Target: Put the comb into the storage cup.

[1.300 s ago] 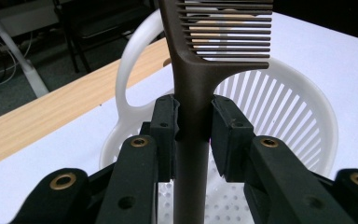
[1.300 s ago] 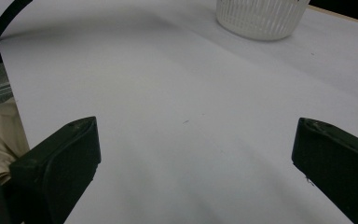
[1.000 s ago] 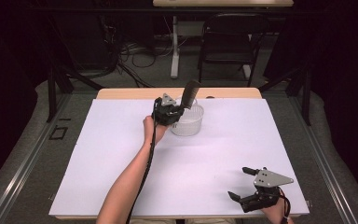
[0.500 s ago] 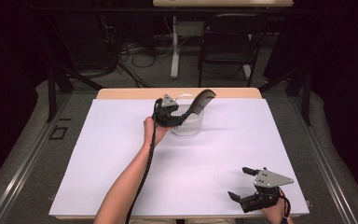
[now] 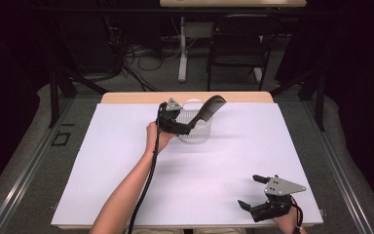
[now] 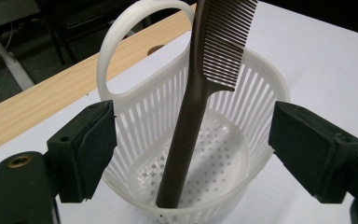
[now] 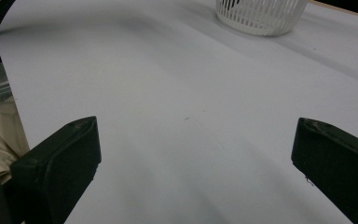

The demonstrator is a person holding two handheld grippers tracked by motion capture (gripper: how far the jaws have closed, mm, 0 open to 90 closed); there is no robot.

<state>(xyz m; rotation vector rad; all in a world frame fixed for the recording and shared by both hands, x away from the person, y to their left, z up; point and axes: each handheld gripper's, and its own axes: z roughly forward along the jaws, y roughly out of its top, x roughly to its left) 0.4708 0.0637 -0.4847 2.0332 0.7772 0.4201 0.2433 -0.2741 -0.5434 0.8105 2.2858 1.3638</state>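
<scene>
A dark brown plastic comb [image 6: 193, 116] is leaned upright in the white slotted plastic basket [image 6: 261, 84], released by the left gripper [image 6: 191, 154], whose jaws have just been opening wide; open white table [image 5: 214, 165] lies around.

A white sheet [image 5: 126, 161] covers most of the table [image 5: 141, 97], leaving a strip of pale wood bare along the far edge. Grey carpet [image 5: 19, 156] lies on either side. Beyond the far edge, a dark chair [image 5: 238, 46] stands beside a white table leg [image 5: 182, 48], with a tangle of cables [image 5: 136, 61] on the floor. The room behind is dim; light falls mainly on the tabletop.
</scene>
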